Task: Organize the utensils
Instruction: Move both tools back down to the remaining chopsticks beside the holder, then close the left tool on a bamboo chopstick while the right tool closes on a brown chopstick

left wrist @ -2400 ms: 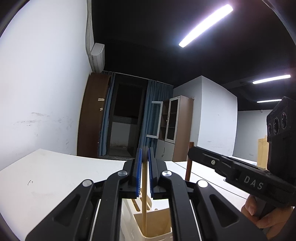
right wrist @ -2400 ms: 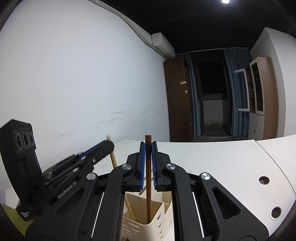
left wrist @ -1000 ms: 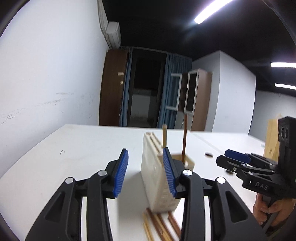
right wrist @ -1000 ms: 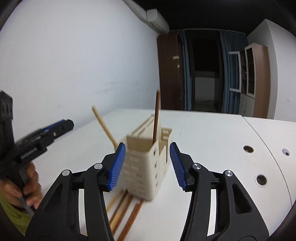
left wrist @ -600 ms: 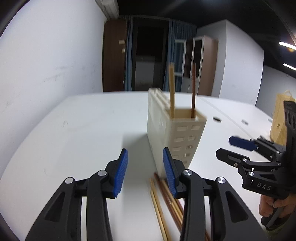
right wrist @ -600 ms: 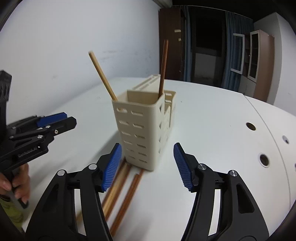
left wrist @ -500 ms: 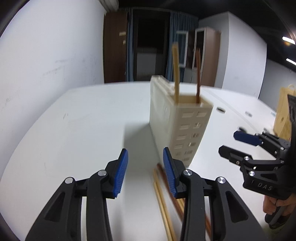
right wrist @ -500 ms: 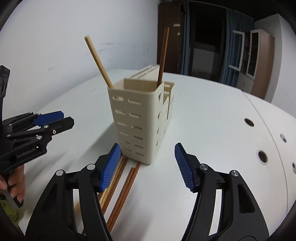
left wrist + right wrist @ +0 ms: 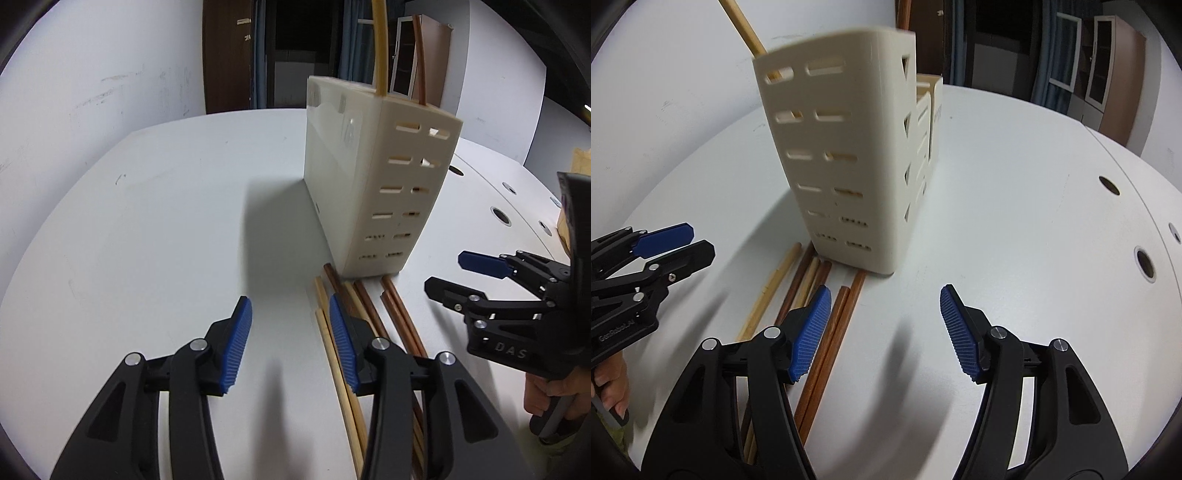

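A cream slotted utensil holder (image 9: 380, 177) stands on the white table, also in the right wrist view (image 9: 849, 147). A light chopstick (image 9: 382, 48) and a dark chopstick (image 9: 421, 59) stand in it. Several light and dark chopsticks (image 9: 354, 328) lie on the table in front of it, also in the right wrist view (image 9: 812, 295). My left gripper (image 9: 288, 332) is open and empty, low over the table, its right finger over the chopsticks. My right gripper (image 9: 882, 325) is open and empty, its left finger over the dark chopsticks. Each gripper shows in the other's view (image 9: 480, 273) (image 9: 665, 240).
The white table (image 9: 147, 221) has round cable holes (image 9: 1145, 262) on its right side. A white wall runs along the left. A dark doorway, curtains and a wooden cabinet (image 9: 1108, 59) stand far behind.
Both grippers let go of the chopsticks they held in the holder, opened, pulled back and dropped down toward the chopsticks lying on the table.
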The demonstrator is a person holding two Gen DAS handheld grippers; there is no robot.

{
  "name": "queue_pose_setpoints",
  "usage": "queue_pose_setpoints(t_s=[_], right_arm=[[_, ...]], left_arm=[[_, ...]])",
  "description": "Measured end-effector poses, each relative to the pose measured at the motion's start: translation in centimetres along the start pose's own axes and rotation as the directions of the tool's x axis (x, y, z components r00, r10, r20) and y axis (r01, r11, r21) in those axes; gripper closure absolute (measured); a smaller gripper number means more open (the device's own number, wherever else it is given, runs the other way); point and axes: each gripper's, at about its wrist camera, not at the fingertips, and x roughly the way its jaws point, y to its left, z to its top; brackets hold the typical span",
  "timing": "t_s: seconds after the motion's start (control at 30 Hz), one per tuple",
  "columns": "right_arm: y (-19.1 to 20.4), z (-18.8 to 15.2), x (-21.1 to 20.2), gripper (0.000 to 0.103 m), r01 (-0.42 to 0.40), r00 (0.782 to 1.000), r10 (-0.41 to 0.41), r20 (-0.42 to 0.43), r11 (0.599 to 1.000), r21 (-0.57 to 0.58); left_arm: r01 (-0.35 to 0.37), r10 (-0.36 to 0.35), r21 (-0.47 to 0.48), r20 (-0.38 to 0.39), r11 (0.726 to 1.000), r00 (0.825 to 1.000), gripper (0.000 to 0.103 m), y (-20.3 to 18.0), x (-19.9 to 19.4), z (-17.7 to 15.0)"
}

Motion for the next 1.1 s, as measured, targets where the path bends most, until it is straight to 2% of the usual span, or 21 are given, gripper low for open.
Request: queue_pose_setpoints(t_s=[0.4,0.83,1.1], right_arm=[[0.4,-0.7,3.3,0.045,0.009,0.997,-0.009,-0.073,1.000,0.006],[0.5,-0.8,3.3,0.045,0.028,0.996,-0.028,-0.089,1.000,-0.009],[0.1,-0.8,3.0,0.062,0.038,0.995,-0.039,-0.093,0.999,-0.016]], left_arm=[[0.005,-0.003,0.021,-0.084,1.000,0.996,0.060,-0.5,2.9,-0.8],[0.011,-0.005,0.039,-0.132,0.999,0.991,0.060,-0.7,4.4,-1.5],[0.000,0.006,0.044,-0.136,0.999,0.991,0.059,-0.8,4.8,-1.6]])
